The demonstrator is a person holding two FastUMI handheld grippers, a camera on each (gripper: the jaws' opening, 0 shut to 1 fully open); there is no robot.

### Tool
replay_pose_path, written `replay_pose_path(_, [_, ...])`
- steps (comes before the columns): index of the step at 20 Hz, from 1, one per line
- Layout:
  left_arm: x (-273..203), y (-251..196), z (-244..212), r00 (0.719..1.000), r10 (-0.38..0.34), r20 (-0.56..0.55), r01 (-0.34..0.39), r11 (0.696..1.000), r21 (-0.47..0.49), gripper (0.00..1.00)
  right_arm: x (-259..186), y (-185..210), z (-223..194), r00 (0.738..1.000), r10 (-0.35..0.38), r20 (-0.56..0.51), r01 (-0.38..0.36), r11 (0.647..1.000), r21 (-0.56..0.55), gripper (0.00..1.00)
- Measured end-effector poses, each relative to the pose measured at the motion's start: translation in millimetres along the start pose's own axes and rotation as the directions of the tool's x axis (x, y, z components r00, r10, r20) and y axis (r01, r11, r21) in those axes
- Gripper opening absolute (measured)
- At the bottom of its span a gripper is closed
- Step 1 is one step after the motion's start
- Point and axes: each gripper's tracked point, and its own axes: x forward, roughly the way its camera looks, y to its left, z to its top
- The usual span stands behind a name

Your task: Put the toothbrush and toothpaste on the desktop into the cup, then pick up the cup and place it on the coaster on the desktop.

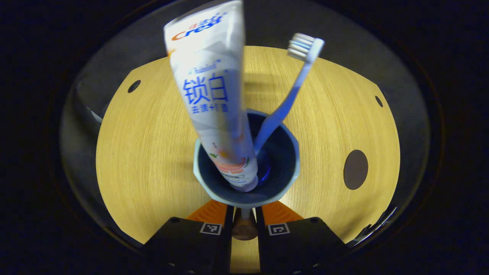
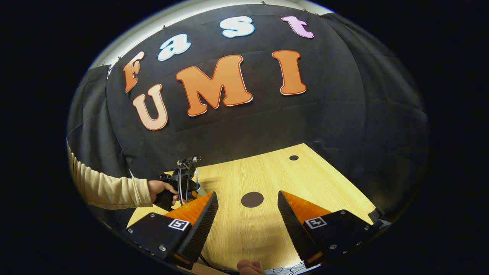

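Observation:
A pale blue cup (image 1: 284,152) with a dark inside holds a white toothpaste tube (image 1: 214,99) and a light blue toothbrush (image 1: 294,95), both leaning out of its mouth. My left gripper (image 1: 244,218) is shut on the cup's near wall, seen from above over the wooden table (image 1: 145,152). The dark brown round coaster (image 1: 355,169) lies to the right of the cup. In the right gripper view my right gripper (image 2: 247,208) is open above the table with nothing between its fingers, and the coaster (image 2: 252,199) lies just beyond them. The left gripper (image 2: 181,187) shows at the left there, held by a hand.
Small dark holes (image 1: 133,86) (image 1: 378,101) mark the table's far corners. A cream sleeve (image 2: 110,189) reaches in from the left of the right gripper view. The black cloth wall (image 2: 248,126) stands behind the table, and the table's far edge (image 2: 244,162) runs close below it.

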Motion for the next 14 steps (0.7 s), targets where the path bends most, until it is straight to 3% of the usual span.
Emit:
replay_pose_path(9, [-4.4, -5.1, -0.9, 0.999, -0.038, 0.003, 0.038, 0.999, -0.023, 0.26, -1.3, 0.2, -4.1, 1.000, -0.017, -0.015, 0.017, 1.000, 0.026, 0.94])
replay_pose_path(14, [-8.6, -8.0, 4.5, 0.999, -0.036, 0.034, 0.036, 0.999, 0.015, 0.26, -12.6, 4.1, -4.6, 1.000, -0.020, -0.005, 0.020, 1.000, 0.011, 0.94])
